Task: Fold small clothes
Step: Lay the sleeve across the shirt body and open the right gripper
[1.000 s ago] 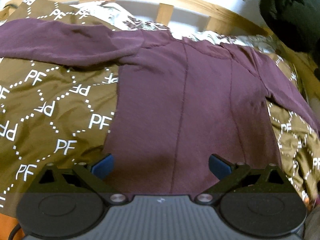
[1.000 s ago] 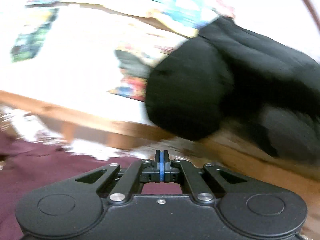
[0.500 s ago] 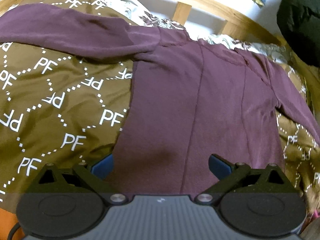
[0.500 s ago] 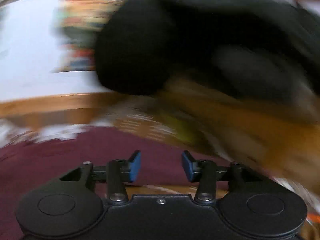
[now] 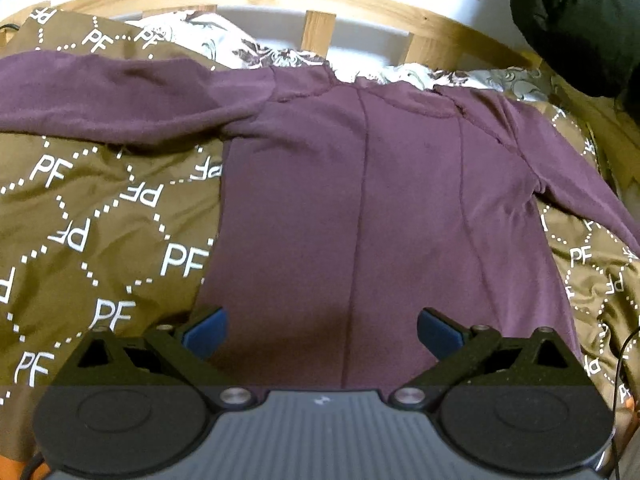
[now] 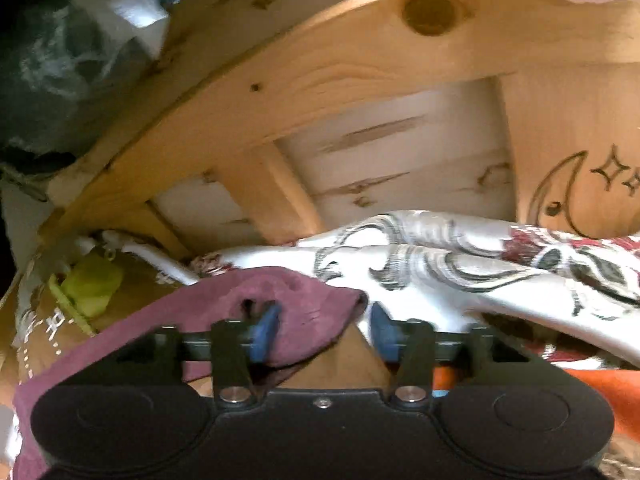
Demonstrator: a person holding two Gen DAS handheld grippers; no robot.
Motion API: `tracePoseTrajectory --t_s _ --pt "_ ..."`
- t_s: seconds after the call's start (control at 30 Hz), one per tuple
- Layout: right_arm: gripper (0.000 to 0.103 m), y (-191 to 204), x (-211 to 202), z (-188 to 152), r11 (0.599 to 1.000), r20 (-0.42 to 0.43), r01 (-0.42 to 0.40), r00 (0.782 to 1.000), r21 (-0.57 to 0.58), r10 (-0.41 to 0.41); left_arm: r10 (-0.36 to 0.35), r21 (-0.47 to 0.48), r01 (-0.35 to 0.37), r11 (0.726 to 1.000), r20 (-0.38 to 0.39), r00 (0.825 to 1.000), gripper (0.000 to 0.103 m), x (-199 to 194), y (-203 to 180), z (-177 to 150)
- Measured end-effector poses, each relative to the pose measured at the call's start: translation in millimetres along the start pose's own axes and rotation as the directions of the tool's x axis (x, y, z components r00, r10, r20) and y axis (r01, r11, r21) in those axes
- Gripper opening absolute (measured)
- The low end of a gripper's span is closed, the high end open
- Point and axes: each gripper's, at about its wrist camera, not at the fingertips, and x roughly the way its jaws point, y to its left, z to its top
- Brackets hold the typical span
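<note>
The maroon top (image 5: 380,200) lies flat with open air above it. At 12 o'clock the wooden bed frame (image 5: 320,4) blocks passage; at 2 o'clock a black bundle (image 5: 576,20) overhangs. Brown bedspread (image 5: 100,220) at 9 o'clock is unobstructed.

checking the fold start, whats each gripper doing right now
left gripper: open, holding nothing.
right gripper: open, jaws just closing, maroon shirt cuff between them.

The maroon top's (image 5: 380,200) left sleeve runs off the picture's edge.

Both wrist views close over shared maroon top (image 5: 380,200)
</note>
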Motion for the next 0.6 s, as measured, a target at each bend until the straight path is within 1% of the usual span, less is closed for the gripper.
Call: tracePoseTrajectory --t_s 0.03,0.07,0.13,0.2,0.23,0.3,0.33,0.4,0.47,0.53,0.6 --pt "0.021 1.0 -2.9 -3.6 1.000 -0.002 -0.010 1.000 -0.009 0.010 0.001 -0.003 -0.001 1.000 -0.002 1.000 0.102 0.1 1.1 -0.1" --pt "0.018 1.4 -5.4 -5.9 1.000 0.001 -0.019 1.000 -0.015 0.019 0.002 -0.006 -0.002 1.000 -0.001 1.000 0.102 -0.4 2.0 0.0" --pt "0.009 8.9 -6.4 -4.5 0.999 0.026 -0.028 0.999 -0.033 0.028 0.003 -0.011 -0.003 1.000 0.007 1.000 0.102 -2.3 3.1 0.5" --pt "0.008 22.8 -10.3 -1.4 0.996 0.077 -0.032 0.996 -0.083 0.038 0.005 -0.017 -0.005 1.000 0.014 1.000 0.102 -3.9 4.0 1.2" --pt "0.008 28.8 -16.5 -2.2 0.991 0.111 -0.035 0.993 -0.126 0.049 0.005 -0.021 -0.005 1.000 0.015 1.000 0.102 -4.6 4.5 1.6" --pt "0.007 46.2 -31.8 -7.7 0.967 0.189 -0.045 0.977 -0.250 0.094 0.003 -0.028 -0.003 1.000 0.019 1.000 0.102 -5.9 5.5 2.3" --pt "0.007 56.6 -42.2 -11.3 0.947 0.225 -0.053 0.966 -0.317 0.129 0.003 -0.031 -0.003 1.000 0.022 1.000 0.102 -6.7 5.9 2.7" --pt "0.007 77.6 -60.6 -24.9 0.892 0.268 -0.082 0.938 -0.444 0.219 0.008 -0.037 -0.007 0.999 0.032 0.999 0.102 -9.1 6.9 3.4" --pt "0.007 98.6 -77.7 -42.7 0.823 0.277 -0.123 0.905 -0.554 0.322 0.017 -0.046 -0.015 0.999 0.039 0.999 0.102 -11.3 8.7 3.9" --pt "0.006 122.0 -94.5 -62.7 0.733 0.267 -0.163 0.862 -0.661 0.432 0.028 -0.062 -0.025 0.998 0.041 0.999 0.102 -12.5 11.8 5.0" --pt "0.006 144.0 -115.3 -89.8 0.616 0.249 -0.172 0.807 -0.768 0.536 0.031 -0.085 -0.028 0.996 0.039 0.999 0.102 -13.4 16.3 6.4"
